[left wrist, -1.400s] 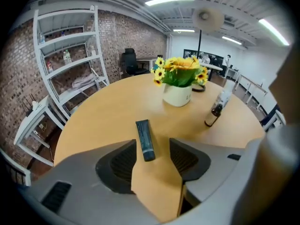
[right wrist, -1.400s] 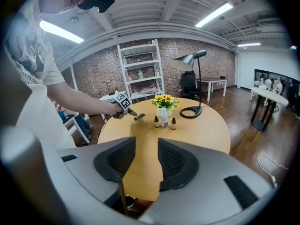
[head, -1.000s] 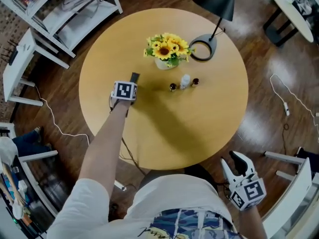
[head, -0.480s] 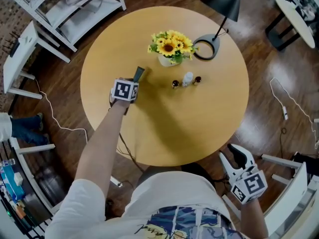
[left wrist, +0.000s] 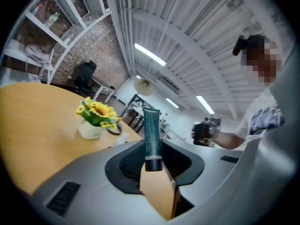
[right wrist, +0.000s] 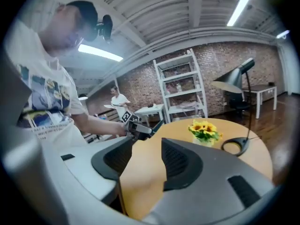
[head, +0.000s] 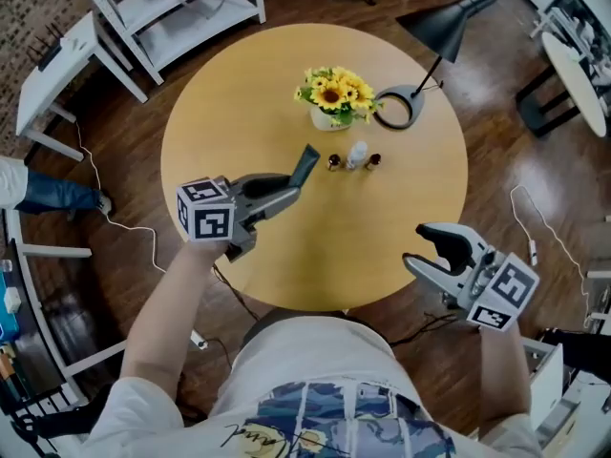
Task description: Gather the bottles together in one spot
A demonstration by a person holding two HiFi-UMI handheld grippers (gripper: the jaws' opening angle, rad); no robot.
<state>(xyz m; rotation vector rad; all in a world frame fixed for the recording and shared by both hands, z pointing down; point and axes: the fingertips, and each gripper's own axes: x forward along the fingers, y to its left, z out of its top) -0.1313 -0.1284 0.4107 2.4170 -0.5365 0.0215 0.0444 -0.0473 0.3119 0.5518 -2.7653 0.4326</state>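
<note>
While our left gripper [head: 289,187] hangs above the table [head: 382,227], we have its jaws closed on the capped end of a dark green tube [head: 307,165]. The tube sticks out past the tips toward the flowers [head: 336,93] and is off the tabletop. Our right gripper [head: 417,247] hovers at the near right edge of the table. Its jaws have just been opening and stand wide apart, and we see nothing between them. Three small bottles stand in a short row on the table just in front of the flowers. We see a white bottle [head: 356,154] in the middle, a dark bottle [head: 333,163] close on its left and a second dark bottle [head: 374,160] close on its right. We find the lamp [head: 396,106] base, a ring, just right of the flowers. The tube's far end is near the left end of the row but apart from it.
</note>
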